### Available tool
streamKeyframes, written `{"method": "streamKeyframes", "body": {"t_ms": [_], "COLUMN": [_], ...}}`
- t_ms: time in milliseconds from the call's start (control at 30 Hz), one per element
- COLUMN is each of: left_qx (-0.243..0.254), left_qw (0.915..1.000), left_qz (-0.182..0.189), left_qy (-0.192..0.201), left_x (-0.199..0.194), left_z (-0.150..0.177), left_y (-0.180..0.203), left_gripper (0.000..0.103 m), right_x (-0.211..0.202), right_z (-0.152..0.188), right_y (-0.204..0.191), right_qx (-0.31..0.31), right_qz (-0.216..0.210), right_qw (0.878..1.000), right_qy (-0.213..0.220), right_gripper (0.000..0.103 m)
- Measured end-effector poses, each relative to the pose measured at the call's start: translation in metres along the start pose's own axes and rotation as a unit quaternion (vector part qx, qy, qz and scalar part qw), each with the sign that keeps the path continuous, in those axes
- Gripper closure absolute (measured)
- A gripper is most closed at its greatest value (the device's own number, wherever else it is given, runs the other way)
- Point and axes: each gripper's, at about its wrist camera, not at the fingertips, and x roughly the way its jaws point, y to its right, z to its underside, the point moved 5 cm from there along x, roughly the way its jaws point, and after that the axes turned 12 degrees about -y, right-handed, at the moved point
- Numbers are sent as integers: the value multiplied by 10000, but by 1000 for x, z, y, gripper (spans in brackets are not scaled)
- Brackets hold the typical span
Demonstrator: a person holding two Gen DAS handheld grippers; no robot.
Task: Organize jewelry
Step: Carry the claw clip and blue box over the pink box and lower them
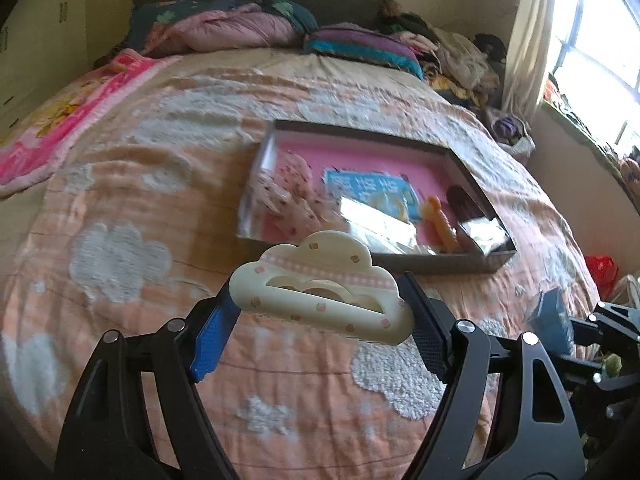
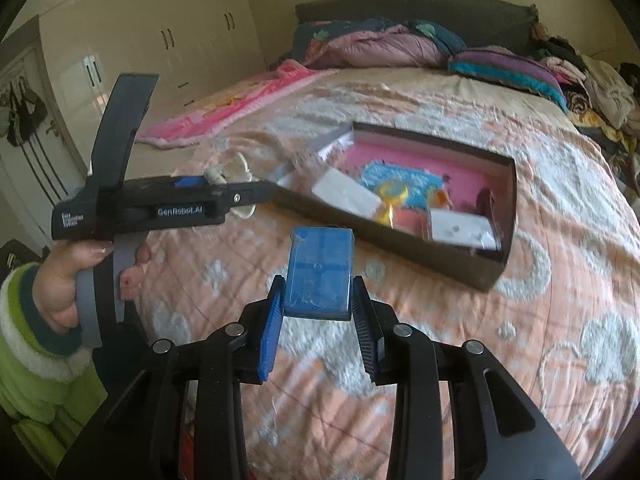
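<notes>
My left gripper is shut on a cream cloud-shaped hair clip and holds it above the bedspread, just in front of the box. My right gripper is shut on a small blue case, held above the bed. A dark open box with a pink floor lies on the bed; it also shows in the right wrist view. Inside lie a blue card, an orange item, shiny packets and a yellow piece. In the right wrist view the left gripper is seen from the side, left of the box.
The bed has an orange cloud-pattern spread. A pink blanket lies at its left edge. Pillows and quilts are piled at the head, with clothes at the right. A window is on the right, wardrobes on the left.
</notes>
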Motion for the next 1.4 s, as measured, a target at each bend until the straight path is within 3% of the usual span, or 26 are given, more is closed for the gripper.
{"method": "streamKeyframes", "body": {"t_ms": [367,867,1400], "left_qx": [-147,258,511], "left_qw": [9995,9982,9985], "left_qz": [-28,156,157], "left_qy": [271,522,151], "left_x": [-17,-14,40], "left_z": [-22,-66,-85], "left_y": [-18,15,41], "left_gripper": [33,33,33], "right_x": [-7,-12,13], "right_z": [-35,-59,-69], "right_y": [-3,37,94], "right_qx": [-77,199,622], "right_qz": [112,665,1110], "right_qw": [9995,9964,9913], "right_qy": [269,483,344], "right_gripper": [71,71,71]}}
